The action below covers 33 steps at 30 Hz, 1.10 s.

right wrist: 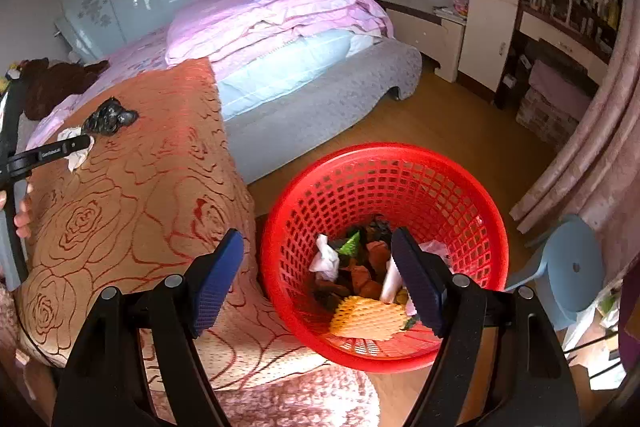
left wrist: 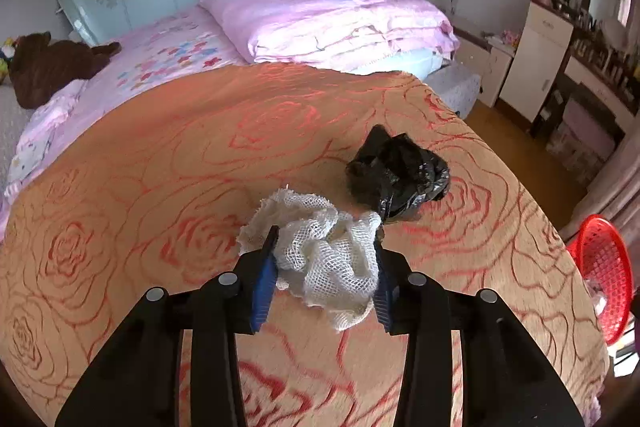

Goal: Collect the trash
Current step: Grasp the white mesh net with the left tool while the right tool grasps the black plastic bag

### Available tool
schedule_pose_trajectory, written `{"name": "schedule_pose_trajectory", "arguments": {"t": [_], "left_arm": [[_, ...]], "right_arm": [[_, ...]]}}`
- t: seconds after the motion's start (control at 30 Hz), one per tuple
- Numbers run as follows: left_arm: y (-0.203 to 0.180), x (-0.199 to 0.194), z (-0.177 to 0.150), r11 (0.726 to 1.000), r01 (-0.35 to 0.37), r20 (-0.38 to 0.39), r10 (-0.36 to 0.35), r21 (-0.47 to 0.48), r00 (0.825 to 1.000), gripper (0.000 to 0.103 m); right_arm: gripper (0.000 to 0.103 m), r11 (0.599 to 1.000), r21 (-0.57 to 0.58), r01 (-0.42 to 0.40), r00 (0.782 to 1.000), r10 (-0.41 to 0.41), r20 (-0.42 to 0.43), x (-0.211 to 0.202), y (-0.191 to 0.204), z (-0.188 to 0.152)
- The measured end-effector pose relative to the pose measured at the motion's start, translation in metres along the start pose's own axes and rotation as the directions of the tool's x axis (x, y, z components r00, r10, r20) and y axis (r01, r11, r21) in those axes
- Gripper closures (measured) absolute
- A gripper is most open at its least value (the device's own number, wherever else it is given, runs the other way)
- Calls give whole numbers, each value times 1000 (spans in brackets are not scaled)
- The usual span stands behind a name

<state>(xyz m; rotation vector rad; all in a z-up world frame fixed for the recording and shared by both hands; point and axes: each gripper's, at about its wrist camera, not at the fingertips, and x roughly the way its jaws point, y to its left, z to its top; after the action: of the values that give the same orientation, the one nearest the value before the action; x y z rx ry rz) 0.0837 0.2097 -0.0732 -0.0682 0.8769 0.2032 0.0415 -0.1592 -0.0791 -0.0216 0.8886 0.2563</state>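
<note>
Centrally, the crumpled white mesh gauze rag [left wrist: 320, 251] lies on the orange rose-patterned bench cover [left wrist: 160, 167], toward its right edge, just beside a crumpled black plastic bag [left wrist: 396, 175]. The left gripper [left wrist: 326, 239] pitches steeply downward, its blue-padded jaws straddling the rag and pressing its flanks. Judged soft, light and compressible, the rag should bunch rather than slip; a hold across its thick middle suits best. The right gripper [right wrist: 318, 243] hangs, tilted down, over the red plastic lattice basket [right wrist: 472, 187] on the floor off the bench's right edge, jaws apart and empty. Mixed scraps already fill the basket bottom.
</note>
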Motion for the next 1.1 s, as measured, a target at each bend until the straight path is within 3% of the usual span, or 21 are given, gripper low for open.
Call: {"name": "schedule_pose_trajectory", "arguments": {"t": [0.37, 0.53, 0.73, 0.97, 1.1], "left_arm": [[23, -33, -41, 999, 45, 35, -44, -18, 998, 64], [28, -41, -48, 997, 75, 49, -73, -34, 996, 64], [32, -41, -50, 993, 103, 45, -101, -49, 994, 64], [31, -39, -51, 993, 111, 38, -110, -42, 993, 64], [35, -39, -51, 990, 128, 37, -126, -55, 991, 64]], "right_arm": [[29, 995, -73, -70, 997, 68, -28, 6, 47, -3], [29, 986, -101, -131, 991, 130, -19, 10, 82, 12], [30, 963, -154, -220, 975, 221, -5, 27, 140, 49], [39, 925, -242, -293, 956, 292, -38, 47, 199, 81], [43, 893, -269, -360, 932, 353, -76, 56, 225, 94]]}}
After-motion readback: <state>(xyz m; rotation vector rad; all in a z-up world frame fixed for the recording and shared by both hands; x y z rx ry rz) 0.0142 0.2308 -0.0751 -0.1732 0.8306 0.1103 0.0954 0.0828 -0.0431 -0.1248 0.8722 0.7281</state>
